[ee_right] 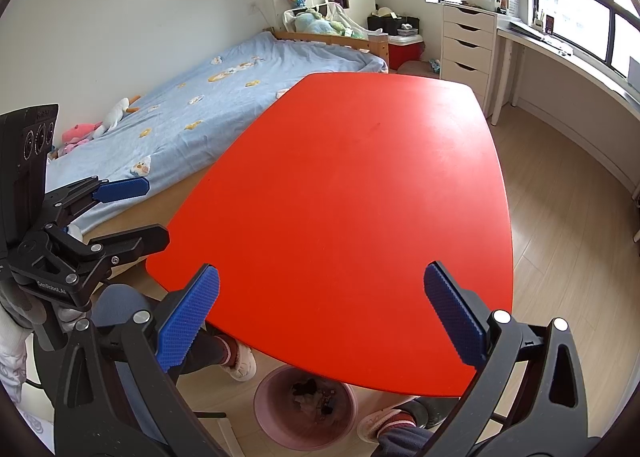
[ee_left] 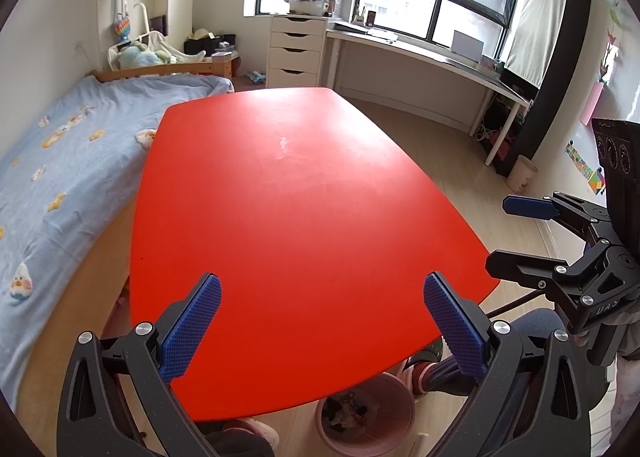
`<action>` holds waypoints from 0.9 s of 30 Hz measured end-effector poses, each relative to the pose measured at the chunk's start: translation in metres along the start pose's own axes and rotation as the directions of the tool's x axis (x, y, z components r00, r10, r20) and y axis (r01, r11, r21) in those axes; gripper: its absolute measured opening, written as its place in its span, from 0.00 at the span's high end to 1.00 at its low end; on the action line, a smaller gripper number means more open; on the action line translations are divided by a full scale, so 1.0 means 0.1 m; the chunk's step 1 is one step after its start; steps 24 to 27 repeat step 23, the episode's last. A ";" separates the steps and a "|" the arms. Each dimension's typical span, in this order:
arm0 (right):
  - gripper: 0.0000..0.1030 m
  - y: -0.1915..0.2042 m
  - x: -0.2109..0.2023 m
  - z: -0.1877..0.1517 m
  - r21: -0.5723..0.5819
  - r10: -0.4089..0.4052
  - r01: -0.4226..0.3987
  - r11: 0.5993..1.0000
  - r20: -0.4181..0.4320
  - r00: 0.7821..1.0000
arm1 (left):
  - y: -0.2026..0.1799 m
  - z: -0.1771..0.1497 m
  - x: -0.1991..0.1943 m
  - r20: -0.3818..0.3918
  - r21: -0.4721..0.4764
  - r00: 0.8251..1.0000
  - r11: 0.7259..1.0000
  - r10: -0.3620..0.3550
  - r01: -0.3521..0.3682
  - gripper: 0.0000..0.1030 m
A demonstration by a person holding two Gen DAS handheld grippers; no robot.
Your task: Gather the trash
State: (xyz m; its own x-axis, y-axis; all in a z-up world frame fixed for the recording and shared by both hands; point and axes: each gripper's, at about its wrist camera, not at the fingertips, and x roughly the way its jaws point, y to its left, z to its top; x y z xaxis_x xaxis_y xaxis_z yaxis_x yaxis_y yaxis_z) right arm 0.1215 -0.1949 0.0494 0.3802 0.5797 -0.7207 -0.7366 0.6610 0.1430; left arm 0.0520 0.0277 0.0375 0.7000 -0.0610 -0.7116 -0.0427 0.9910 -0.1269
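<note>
A red table (ee_left: pixel 304 217) fills both views (ee_right: pixel 360 197), and I see no trash on its top. A pink waste bin (ee_left: pixel 366 415) stands on the floor under the table's near edge, with dark scraps inside; it also shows in the right wrist view (ee_right: pixel 306 407). My left gripper (ee_left: pixel 322 297) is open and empty above the near end of the table. My right gripper (ee_right: pixel 322 293) is open and empty too. Each gripper shows in the other's view, the right one (ee_left: pixel 508 233) at the right edge and the left one (ee_right: pixel 148 213) at the left edge.
A bed with a blue cover (ee_left: pixel 68 161) runs along the table's left side. A white drawer unit (ee_left: pixel 296 51) and a long desk (ee_left: pixel 420 53) stand under the windows. The person's slippered feet (ee_right: pixel 240 361) are beside the bin. A cream cup-shaped bin (ee_left: pixel 522 173) sits on the wood floor.
</note>
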 end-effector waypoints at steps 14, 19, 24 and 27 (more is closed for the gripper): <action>0.03 0.01 0.00 0.01 0.000 -0.001 0.001 1.000 0.001 1.000 | -0.04 -0.03 0.00 -0.001 0.016 1.000 1.000 -0.002 0.002 0.06; 0.03 0.00 -0.01 0.01 0.003 -0.004 0.004 1.000 0.004 1.000 | -0.03 -0.01 0.00 -0.003 0.010 1.000 1.000 -0.002 0.002 0.06; 0.03 -0.01 -0.02 0.01 0.003 -0.005 0.005 1.000 0.004 1.000 | -0.01 0.00 0.00 -0.001 0.008 1.000 1.000 -0.006 0.006 0.06; 0.03 -0.01 -0.02 0.01 0.003 -0.005 0.005 1.000 0.004 1.000 | -0.01 0.00 0.00 -0.001 0.008 1.000 1.000 -0.006 0.006 0.06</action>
